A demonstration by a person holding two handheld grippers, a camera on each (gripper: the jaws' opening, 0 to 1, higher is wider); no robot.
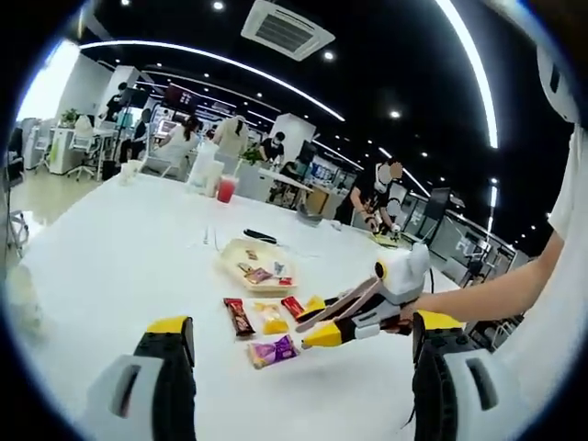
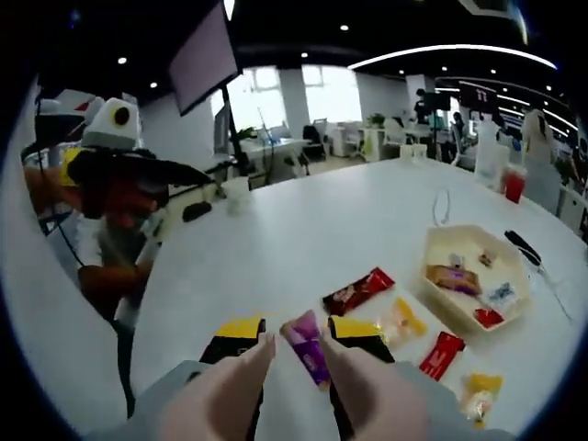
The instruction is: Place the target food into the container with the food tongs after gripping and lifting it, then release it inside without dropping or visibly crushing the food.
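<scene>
Left gripper view: our left gripper [image 1: 303, 323] hangs low over the white table [image 1: 110, 266], jaws spread wide with nothing between them. The tray [image 1: 230, 266], a pale hexagonal dish with a few small packets in it, is our landmark. On our side of it the loose snacks lie in a row: a brown bar [image 1: 238, 315], a yellow packet [image 1: 271, 319], a red packet [image 1: 292, 306]. The purple packet [image 1: 273, 350] lies outside the tray, flat on the table, farther from it than that row. The right gripper [image 1: 318, 319] comes in from the right, held on a bare forearm [image 1: 487, 294] stretched nearly level from a white sleeve; its yellow tips sit just beside the purple packet. Right gripper view: the purple packet lies in the gap between the two yellow-tipped jaws, which stand apart with a sliver of table showing on each side of it; we cannot tell whether either touches the wrapper. The pale food tongs [image 2: 230, 390] run up along both jaws from the bottom. The packet's long axis runs roughly along the jaws, its far end slanted a little left, away from the tray. The tray stands well apart to the right, with the yellow packet between it and the jaws.
</scene>
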